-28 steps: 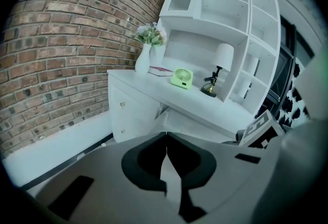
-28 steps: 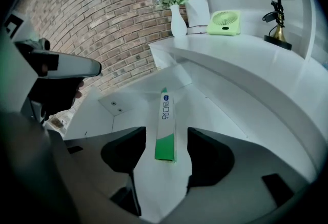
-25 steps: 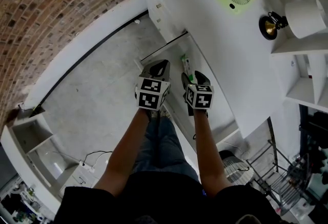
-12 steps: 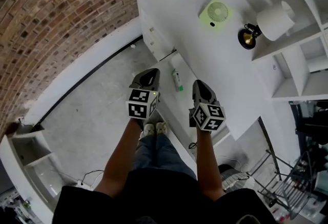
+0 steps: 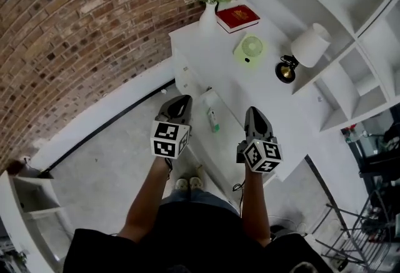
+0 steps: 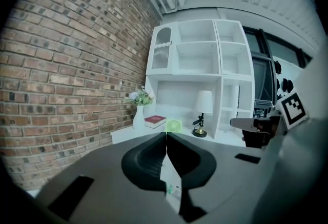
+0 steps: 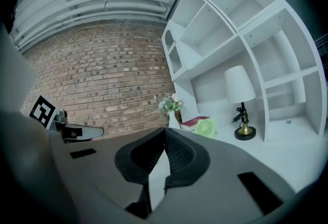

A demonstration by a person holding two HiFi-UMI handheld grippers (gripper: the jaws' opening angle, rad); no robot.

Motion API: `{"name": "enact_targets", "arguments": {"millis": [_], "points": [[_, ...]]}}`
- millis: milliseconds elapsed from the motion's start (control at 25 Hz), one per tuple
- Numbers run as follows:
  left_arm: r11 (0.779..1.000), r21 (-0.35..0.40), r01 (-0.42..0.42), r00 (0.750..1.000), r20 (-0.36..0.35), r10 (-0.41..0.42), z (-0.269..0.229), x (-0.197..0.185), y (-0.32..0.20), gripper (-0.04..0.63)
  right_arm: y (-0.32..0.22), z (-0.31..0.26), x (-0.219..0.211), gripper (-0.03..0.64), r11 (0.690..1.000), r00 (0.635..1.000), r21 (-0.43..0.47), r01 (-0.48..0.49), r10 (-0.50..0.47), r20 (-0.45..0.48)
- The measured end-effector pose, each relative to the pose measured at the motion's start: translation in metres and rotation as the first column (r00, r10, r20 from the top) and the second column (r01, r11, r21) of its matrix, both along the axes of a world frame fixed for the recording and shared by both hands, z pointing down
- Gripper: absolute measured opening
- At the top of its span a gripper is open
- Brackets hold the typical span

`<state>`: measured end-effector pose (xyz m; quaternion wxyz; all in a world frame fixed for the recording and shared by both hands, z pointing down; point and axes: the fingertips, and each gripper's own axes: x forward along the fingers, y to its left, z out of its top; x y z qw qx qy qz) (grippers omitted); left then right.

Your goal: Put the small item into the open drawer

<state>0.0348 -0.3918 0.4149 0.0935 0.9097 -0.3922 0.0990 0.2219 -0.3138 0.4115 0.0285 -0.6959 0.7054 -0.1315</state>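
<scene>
The small item [image 5: 213,120], a white and green tube, lies in the open white drawer [image 5: 222,150] below the desk. Neither gripper touches it. My left gripper [image 5: 179,101] hangs left of the drawer, above the floor; its jaws are shut and hold nothing [image 6: 166,135]. Under those jaws the left gripper view catches a bit of the tube [image 6: 173,190]. My right gripper [image 5: 254,112] hovers to the right of the tube, over the desk's front edge, with its jaws shut and nothing between them [image 7: 164,130].
The white desk top [image 5: 269,109] carries a vase of flowers [image 5: 209,0], a red book [image 5: 237,17], a green fan [image 5: 250,49] and a lamp [image 5: 306,50]. White shelving rises at the right, a brick wall at the left. The person's feet [image 5: 187,184] stand before the drawer.
The head view has tipped up toward the wall and shelves. The right gripper has drawn back from the tube and to the right, and its jaws have shut. The tube stays in the drawer.
</scene>
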Motion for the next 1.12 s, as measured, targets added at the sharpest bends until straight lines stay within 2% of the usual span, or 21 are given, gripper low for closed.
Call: {"name": "enact_targets", "arguments": {"millis": [160, 280, 560, 1120], "points": [[0.998, 0.056, 0.003, 1.0, -0.005, -0.003, -0.023, -0.011, 0.008, 0.023, 0.012, -0.019, -0.002, 0.002, 0.998, 1.0, 0.054, -0.011, 0.012, -0.018], [0.997, 0.071, 0.01, 1.0, -0.011, -0.009, -0.028, -0.013, 0.009, 0.023, 0.017, -0.026, 0.001, 0.002, 0.997, 1.0, 0.081, -0.017, 0.019, -0.024], [0.998, 0.069, 0.01, 1.0, -0.013, -0.009, -0.027, -0.017, 0.016, 0.023, 0.025, -0.035, -0.001, -0.002, 0.996, 0.995, 0.085, -0.038, 0.046, -0.086], [0.999, 0.044, 0.011, 1.0, -0.015, -0.011, -0.02, -0.02, 0.015, 0.023, 0.02, -0.033, -0.004, 0.0, 0.997, 0.996, 0.074, -0.029, 0.036, -0.087]]}}
